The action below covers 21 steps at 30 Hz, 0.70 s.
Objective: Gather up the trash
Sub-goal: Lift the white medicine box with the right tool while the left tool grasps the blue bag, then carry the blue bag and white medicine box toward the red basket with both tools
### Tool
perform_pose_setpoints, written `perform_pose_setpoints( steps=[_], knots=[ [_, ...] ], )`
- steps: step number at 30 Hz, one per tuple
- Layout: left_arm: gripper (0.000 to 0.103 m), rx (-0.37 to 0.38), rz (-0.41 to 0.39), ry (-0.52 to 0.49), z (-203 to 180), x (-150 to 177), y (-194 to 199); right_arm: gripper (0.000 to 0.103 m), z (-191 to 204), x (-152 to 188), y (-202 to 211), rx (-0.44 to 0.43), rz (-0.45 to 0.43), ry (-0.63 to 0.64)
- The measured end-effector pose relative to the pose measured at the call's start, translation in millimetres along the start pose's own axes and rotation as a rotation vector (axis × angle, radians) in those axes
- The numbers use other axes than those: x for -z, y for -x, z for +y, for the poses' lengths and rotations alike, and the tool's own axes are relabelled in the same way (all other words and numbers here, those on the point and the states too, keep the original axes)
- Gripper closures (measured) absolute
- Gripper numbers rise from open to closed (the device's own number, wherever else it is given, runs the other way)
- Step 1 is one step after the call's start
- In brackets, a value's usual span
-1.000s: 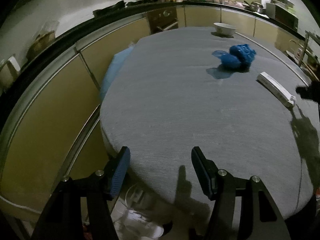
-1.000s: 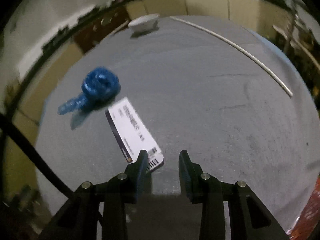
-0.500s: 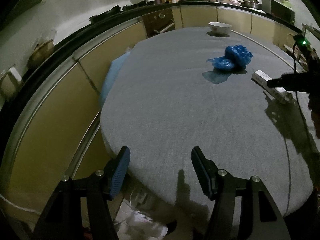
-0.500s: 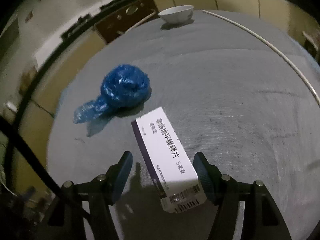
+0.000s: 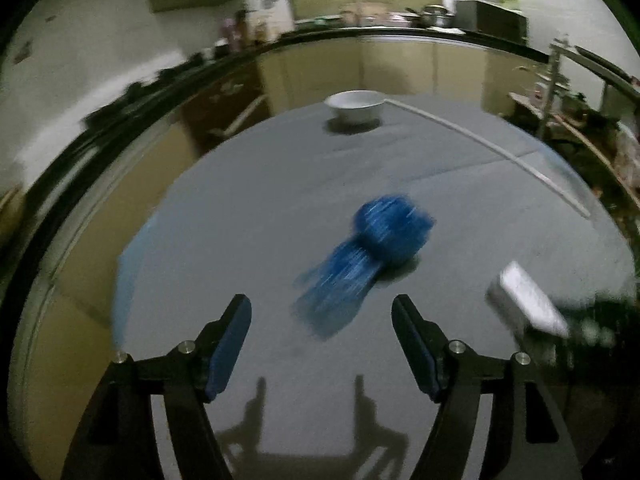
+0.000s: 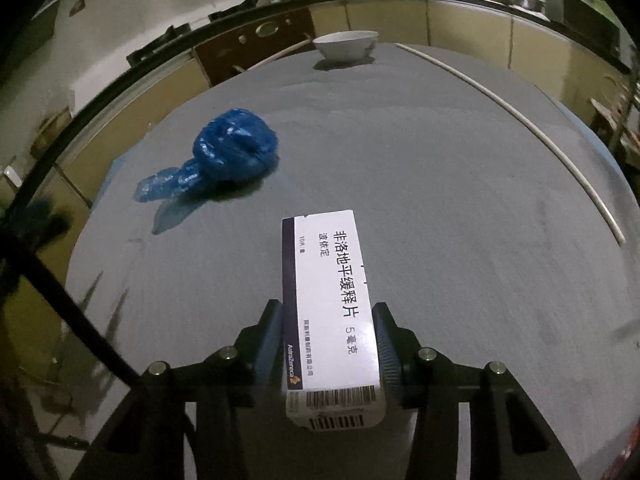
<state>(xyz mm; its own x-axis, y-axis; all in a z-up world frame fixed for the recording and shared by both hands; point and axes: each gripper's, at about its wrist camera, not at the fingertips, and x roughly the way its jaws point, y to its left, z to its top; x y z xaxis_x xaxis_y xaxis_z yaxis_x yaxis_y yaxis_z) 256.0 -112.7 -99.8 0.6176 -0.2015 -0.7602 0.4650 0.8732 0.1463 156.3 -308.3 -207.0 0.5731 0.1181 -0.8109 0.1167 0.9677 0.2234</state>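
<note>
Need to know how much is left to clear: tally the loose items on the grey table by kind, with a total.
Crumpled blue plastic bag: 1
White cardboard medicine box with a dark edge stripe: 1
White ceramic bowl: 1
Thin white rod: 1
Total: 4

Crinkly glossy plastic bag [image 6: 234,148], matt cardboard box [image 6: 330,296], woven tablecloth [image 6: 440,208].

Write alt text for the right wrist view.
The right hand-held gripper has closed on a white medicine box lying on a grey table. A crumpled blue plastic bag lies beyond-left, a white bowl at the far edge.
</note>
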Motion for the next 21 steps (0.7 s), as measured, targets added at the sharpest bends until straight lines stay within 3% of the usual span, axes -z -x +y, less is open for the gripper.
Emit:
perform_pose_setpoints(
  steps=[8, 13, 16, 18, 21],
  knots=[
    [0.03, 0.094, 0.069, 0.012, -44, -65, -65, 0.054, -36, 38, 40, -0.027, -0.03, -0.074],
    [0.03, 0.106, 0.17, 0.09, -41, -66, -101, 0.055, -49, 46, 46, -0.046, -0.045, -0.115],
    [0.03, 0.105, 0.142, 0.118, -38, -60, -106, 0.054, -54, 51, 46, -0.056, -0.04, -0.132],
    [0.048, 0.104, 0.115, 0.132, -34, -57, -105, 0.054, -54, 53, 47, -0.061, -0.046, -0.134],
    [0.059, 0.114, 0.106, 0.144, -30, -51, -104, 0.055, -54, 56, 51, -0.065, -0.053, -0.137]
  ],
)
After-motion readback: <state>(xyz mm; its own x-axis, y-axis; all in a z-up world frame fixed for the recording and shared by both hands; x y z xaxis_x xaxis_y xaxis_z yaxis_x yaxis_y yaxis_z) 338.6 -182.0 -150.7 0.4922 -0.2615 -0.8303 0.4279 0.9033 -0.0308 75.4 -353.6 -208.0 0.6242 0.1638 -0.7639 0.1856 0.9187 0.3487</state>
